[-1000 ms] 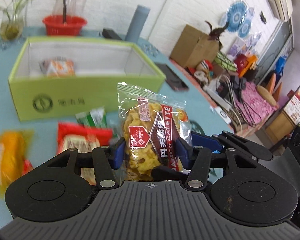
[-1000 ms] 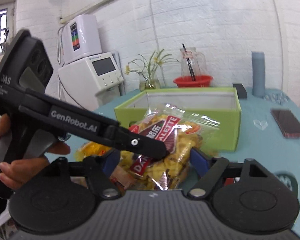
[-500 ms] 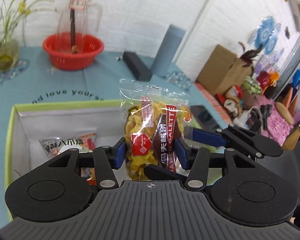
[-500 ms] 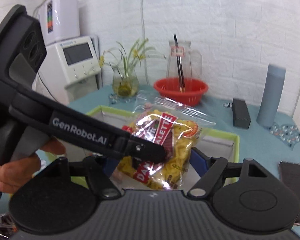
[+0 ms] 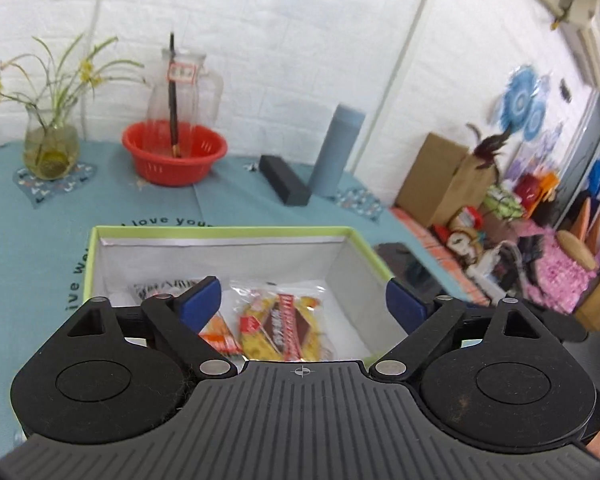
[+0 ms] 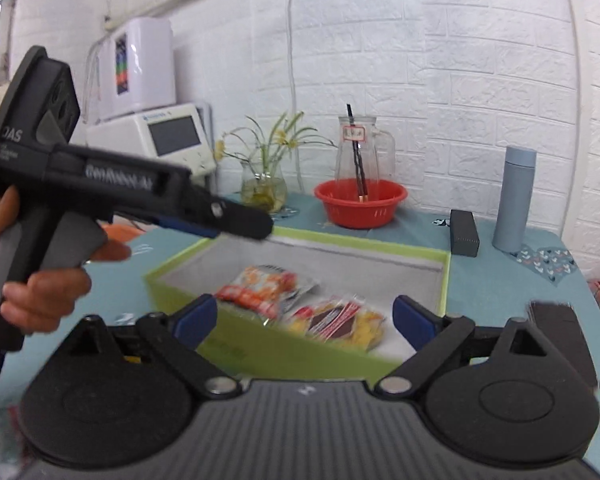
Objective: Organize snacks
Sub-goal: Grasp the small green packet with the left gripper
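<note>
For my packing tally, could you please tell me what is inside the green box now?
Inside the green box lie a yellow cracker bag and an orange-red packet. A striped packet peeks out beyond them. The left gripper's fingers cover part of the floor.

My left camera looks down from just above the near wall of the lime-green cardboard box (image 5: pixel 352 236), facing the white brick wall. My right camera sits lower and further back, off the box's (image 6: pixel 260 344) near corner, facing the same wall. Both views share the box and the red plastic basin (image 5: pixel 174 152) (image 6: pixel 360 202).
</note>
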Tool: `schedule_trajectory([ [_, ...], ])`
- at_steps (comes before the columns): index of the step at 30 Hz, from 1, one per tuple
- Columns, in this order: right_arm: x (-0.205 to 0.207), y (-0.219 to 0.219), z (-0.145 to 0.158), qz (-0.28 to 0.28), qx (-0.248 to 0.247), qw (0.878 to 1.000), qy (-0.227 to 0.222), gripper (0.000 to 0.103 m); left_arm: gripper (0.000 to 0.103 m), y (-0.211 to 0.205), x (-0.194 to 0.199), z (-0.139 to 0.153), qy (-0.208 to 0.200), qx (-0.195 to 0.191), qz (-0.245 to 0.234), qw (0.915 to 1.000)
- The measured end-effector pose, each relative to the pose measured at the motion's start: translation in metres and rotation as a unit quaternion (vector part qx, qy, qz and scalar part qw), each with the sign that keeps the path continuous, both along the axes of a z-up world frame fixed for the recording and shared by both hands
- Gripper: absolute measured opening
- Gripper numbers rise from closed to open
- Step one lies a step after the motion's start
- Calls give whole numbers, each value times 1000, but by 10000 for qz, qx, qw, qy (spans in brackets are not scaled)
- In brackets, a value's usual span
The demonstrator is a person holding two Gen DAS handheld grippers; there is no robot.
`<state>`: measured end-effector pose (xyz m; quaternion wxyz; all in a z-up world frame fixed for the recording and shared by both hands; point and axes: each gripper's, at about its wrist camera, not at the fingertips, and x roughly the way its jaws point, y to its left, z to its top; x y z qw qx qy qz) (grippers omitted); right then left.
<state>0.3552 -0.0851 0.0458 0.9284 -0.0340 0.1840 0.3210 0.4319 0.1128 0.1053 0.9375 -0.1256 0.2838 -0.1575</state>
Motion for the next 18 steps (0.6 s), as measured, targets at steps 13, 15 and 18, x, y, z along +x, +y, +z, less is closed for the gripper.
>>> schedule_trajectory([
  [13,-140,-22,-73,152,366,9961,791,94,80,-44,-165,-87,1262,-747,-255,9889],
  [15,-143,-12,-78,261,180,9970,712,94,73,-46,-167,-97,1416,-836,-147,9863],
  [18,-144,0,-85,265,-35,9962,826,94,64,-45,-166,-108,1553,-876,-25,9840],
])
